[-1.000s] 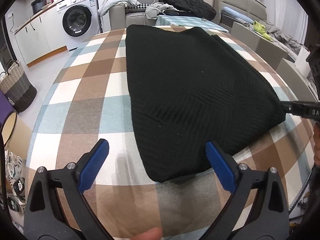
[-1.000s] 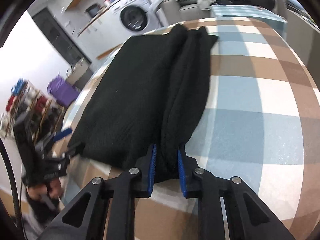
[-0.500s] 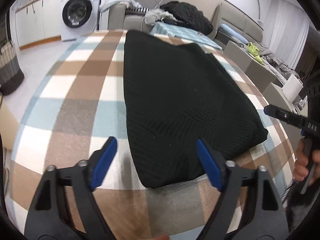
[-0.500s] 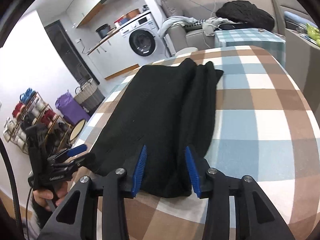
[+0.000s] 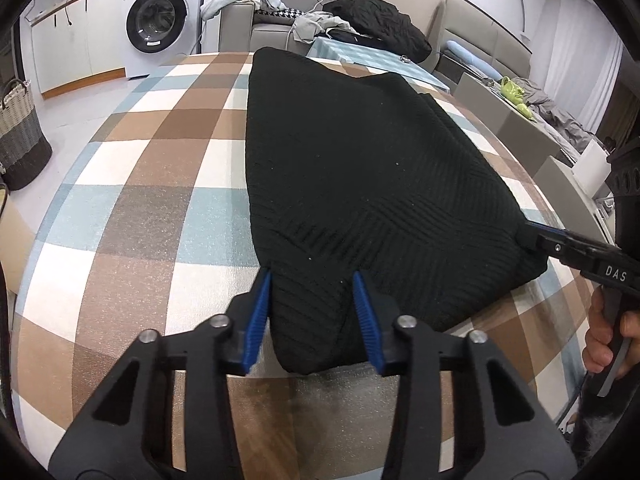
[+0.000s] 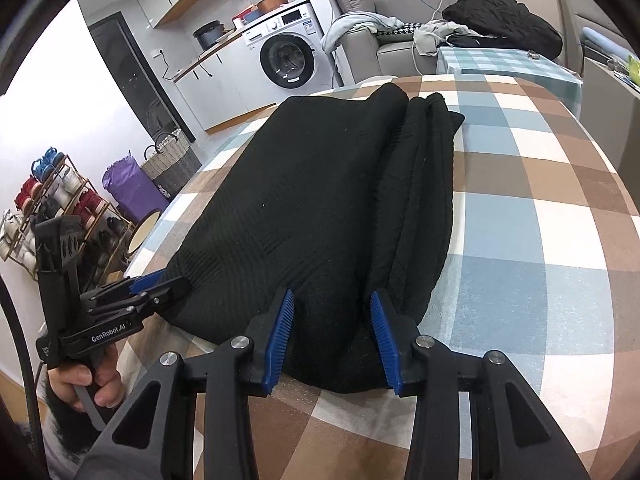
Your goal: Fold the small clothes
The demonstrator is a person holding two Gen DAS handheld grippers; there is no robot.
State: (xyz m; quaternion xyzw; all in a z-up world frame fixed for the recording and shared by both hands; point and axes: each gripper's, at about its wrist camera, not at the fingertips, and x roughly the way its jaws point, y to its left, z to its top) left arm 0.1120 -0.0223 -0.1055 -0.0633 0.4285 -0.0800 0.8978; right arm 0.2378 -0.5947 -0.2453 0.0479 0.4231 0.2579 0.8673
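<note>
The black knitted garment (image 5: 360, 184) lies folded flat on the checked worktop (image 5: 152, 208), stretching away from both sets of jaws. Its near left corner sits between the blue pads of the left gripper (image 5: 314, 312): the jaws have just been closing, and the pads now press the bunched corner from both sides, clenched on the knit. Ahead of these jaws the cloth widens and runs to the far edge of the worktop; to their left is bare checked cloth.

The near right corner of the garment (image 6: 328, 208) lies between the pads of the right gripper (image 6: 330, 336), whose jaws opened a little a moment ago. Both pads lie against the thick folded edge, so it seems grasped, though loosely. Just right of these jaws a doubled fold of the knit runs forward like a ridge; beyond that, bare worktop (image 6: 520, 216).

Writing: the right gripper's side, seen from the left camera (image 5: 576, 252), reads "DAS"; the left gripper's side, seen from the right camera (image 6: 132, 296), reads "GenRobot.AI". A hand (image 6: 90, 384) grips that handle below.

Far ahead of both jaws stands a white washing machine (image 6: 286, 52); its panel lettering is too small to read.
</note>
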